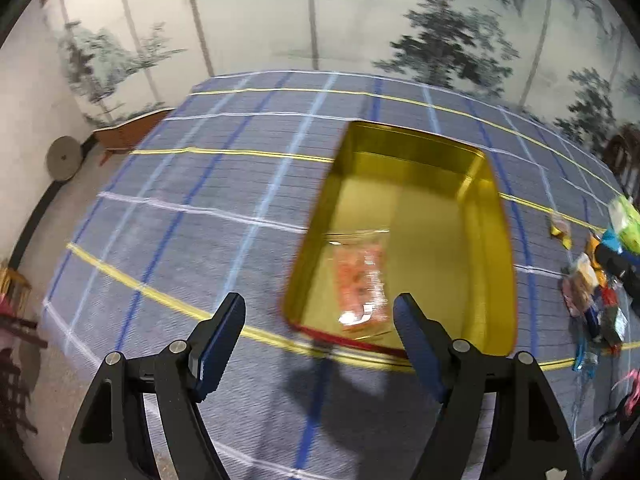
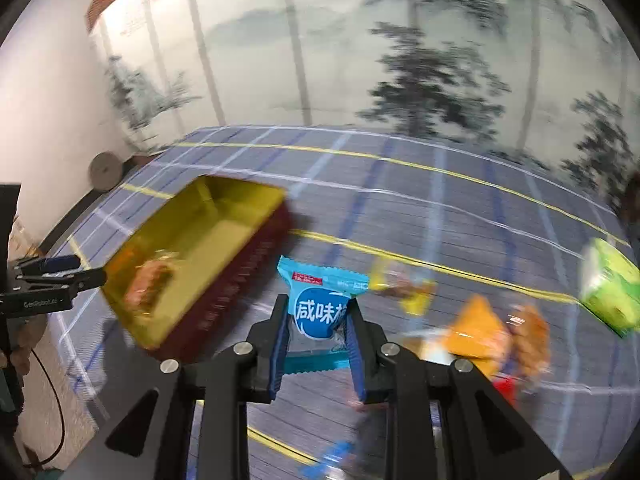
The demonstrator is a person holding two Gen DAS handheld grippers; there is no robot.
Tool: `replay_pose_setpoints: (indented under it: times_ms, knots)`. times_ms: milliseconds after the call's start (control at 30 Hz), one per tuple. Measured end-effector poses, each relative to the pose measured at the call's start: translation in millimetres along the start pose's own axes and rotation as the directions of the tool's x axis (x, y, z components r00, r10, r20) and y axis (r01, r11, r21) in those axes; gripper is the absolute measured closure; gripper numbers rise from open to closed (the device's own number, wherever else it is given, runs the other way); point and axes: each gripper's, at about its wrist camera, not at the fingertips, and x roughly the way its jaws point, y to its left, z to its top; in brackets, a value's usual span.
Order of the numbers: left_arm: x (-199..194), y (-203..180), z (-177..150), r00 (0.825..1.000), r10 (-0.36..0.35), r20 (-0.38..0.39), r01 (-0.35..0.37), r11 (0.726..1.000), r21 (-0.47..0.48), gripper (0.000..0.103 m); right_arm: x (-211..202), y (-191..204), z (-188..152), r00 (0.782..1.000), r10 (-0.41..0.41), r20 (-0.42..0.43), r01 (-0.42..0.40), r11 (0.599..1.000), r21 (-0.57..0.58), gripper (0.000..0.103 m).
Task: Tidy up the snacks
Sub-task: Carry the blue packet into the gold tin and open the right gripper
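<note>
**Above the worktop: a wafer packet heads for the tin**

Between the right tool's [image 2: 318, 332] closed pads sits a blue foil snack packet [image 2: 322, 300], held above the plaid-clothed worktop [image 2: 400, 216]. Next comes carrying it over the gold rectangular tin [image 1: 472, 224], where an orange clear-wrapped snack [image 1: 362, 280] lies. The left tool [image 1: 320, 344] gapes empty.

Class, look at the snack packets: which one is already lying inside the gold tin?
The clear packet of orange snacks, flat on the gold tin's floor. The blue packet is clamped in the right claw; the others lie loose on the cloth.
</note>
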Motion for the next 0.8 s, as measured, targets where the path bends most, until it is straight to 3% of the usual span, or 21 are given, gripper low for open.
replay_pose_setpoints:
  times_ms: [333, 800]
  knots:
    - [0, 45, -15, 0.997, 0.066, -0.040, -0.070, 0.992, -0.108, 0.029, 40, 91, 13, 0.990, 0.125, -0.057, -0.133, 0.980, -0.147, 0.077]
    - [1, 72, -29, 0.993, 0.090, -0.073, -0.102, 0.978, -0.181, 0.029, 69, 128, 12, 0.983, 0.134, -0.126, -0.159, 0.964, -0.213, 0.077]
